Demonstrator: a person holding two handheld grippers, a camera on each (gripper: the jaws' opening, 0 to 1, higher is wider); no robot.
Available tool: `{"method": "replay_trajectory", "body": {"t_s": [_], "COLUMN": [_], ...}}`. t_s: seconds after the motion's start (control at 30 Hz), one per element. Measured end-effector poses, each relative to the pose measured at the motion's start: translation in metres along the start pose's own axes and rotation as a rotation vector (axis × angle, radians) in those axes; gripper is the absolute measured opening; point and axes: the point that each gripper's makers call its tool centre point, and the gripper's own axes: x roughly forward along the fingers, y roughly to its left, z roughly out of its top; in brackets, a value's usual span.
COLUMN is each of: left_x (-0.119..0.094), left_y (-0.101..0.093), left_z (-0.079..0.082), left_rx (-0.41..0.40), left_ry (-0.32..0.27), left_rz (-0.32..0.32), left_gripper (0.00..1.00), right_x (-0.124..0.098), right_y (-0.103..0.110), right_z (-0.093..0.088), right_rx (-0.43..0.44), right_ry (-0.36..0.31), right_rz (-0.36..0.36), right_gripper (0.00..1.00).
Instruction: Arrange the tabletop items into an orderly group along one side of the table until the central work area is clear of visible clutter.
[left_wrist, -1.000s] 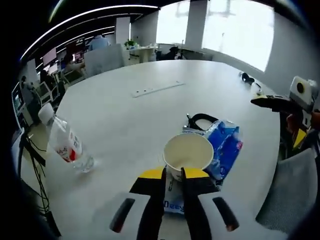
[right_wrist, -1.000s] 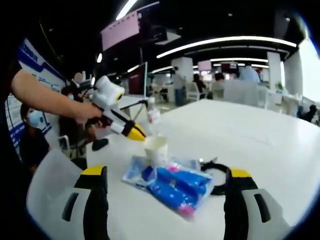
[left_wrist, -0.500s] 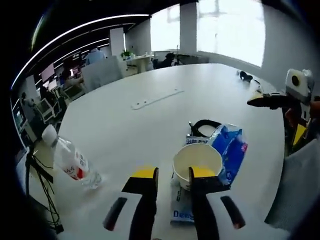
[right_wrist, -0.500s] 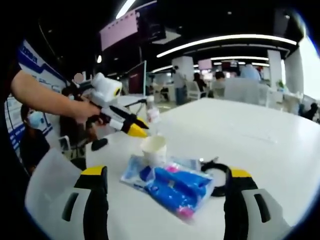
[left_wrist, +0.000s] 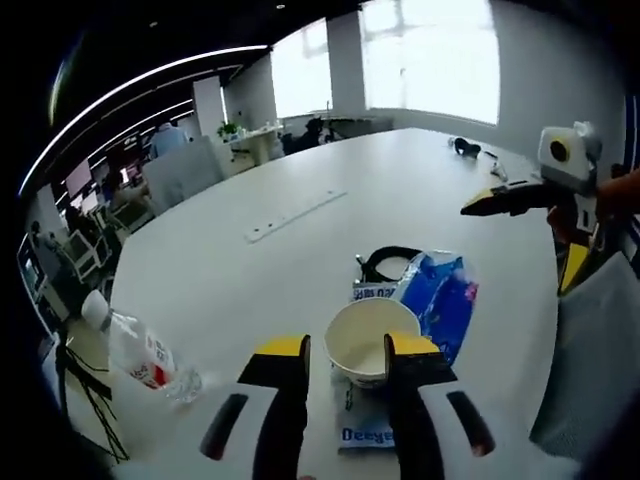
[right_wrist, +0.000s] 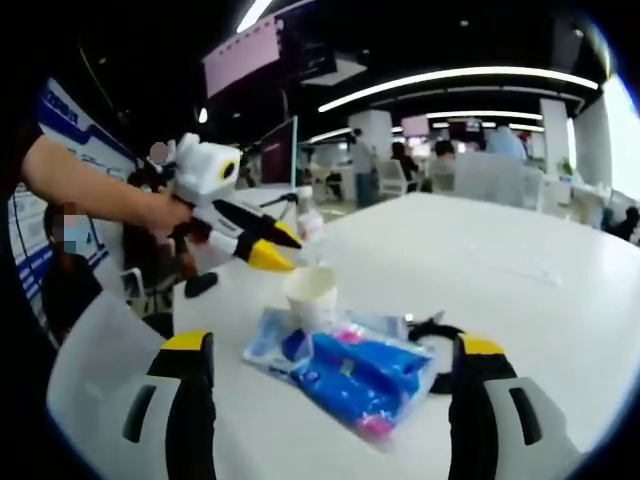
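Our left hand-held gripper (left_wrist: 345, 350) stands with jaws parted around the near side of the paper cup (left_wrist: 372, 340), gripping nothing; we cannot tell whether the pads touch it. At 6 o'clock of the cup a flat packet (left_wrist: 362, 425) lies partly hidden under cup and jaws. At 2 o'clock lies the blue pack (left_wrist: 437, 298), then a black cable (left_wrist: 385, 262), half covered. A water bottle (left_wrist: 140, 350) lies at 9 o'clock near the table (left_wrist: 300, 240) edge. Our right hand-held gripper (right_wrist: 325, 365) is wide open, empty, framing the blue pack.
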Motion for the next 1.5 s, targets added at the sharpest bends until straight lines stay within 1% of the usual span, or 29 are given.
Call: {"method": "replay_trajectory", "body": {"t_s": [0.1,0.27,0.33,0.53,0.6,0.83,0.93,1.17,1.27,1.5], "left_x": [0.0,-0.001,-0.001,0.0,0.002,0.007,0.011,0.02,0.023,0.028], "left_y": [-0.004,-0.017,-0.021,-0.029,-0.033,-0.041,-0.043,-0.049,-0.049,-0.05], "left_z": [0.0,0.001,0.001,0.001,-0.002,-0.012,-0.018,-0.021,-0.025,-0.03], "left_rx": [0.016,0.039,0.063,0.08,0.089,0.12,0.154,0.208,0.241,0.266], "left_ry": [-0.001,-0.01,-0.01,-0.005,0.009,0.052,0.083,0.11,0.133,0.166], "left_rz": [-0.008,-0.06,-0.075,-0.114,-0.128,-0.153,-0.162,-0.184,-0.182,-0.193], "left_gripper": [0.32,0.33,0.31,0.27,0.24,0.23,0.21,0.15,0.13,0.08], "right_x": [0.0,0.0,0.0,-0.001,-0.001,-0.005,-0.008,-0.012,-0.014,-0.019], "right_y": [0.0,0.001,0.001,0.002,0.003,-0.001,-0.005,-0.009,-0.01,-0.015], "right_z": [0.0,-0.001,-0.001,-0.003,-0.003,-0.003,-0.004,-0.006,-0.007,-0.011], "right_rx": [0.007,0.007,0.007,0.008,0.007,0.01,0.015,0.024,0.028,0.041], "right_ry": [-0.002,0.001,-0.001,0.003,0.003,0.001,-0.001,-0.002,-0.002,-0.002], "right_rz": [-0.001,0.001,0.0,0.0,-0.001,-0.012,-0.02,-0.032,-0.039,-0.05], "right_gripper": [0.98,0.98,0.98,0.97,0.97,0.97,0.97,0.97,0.97,0.97]}}
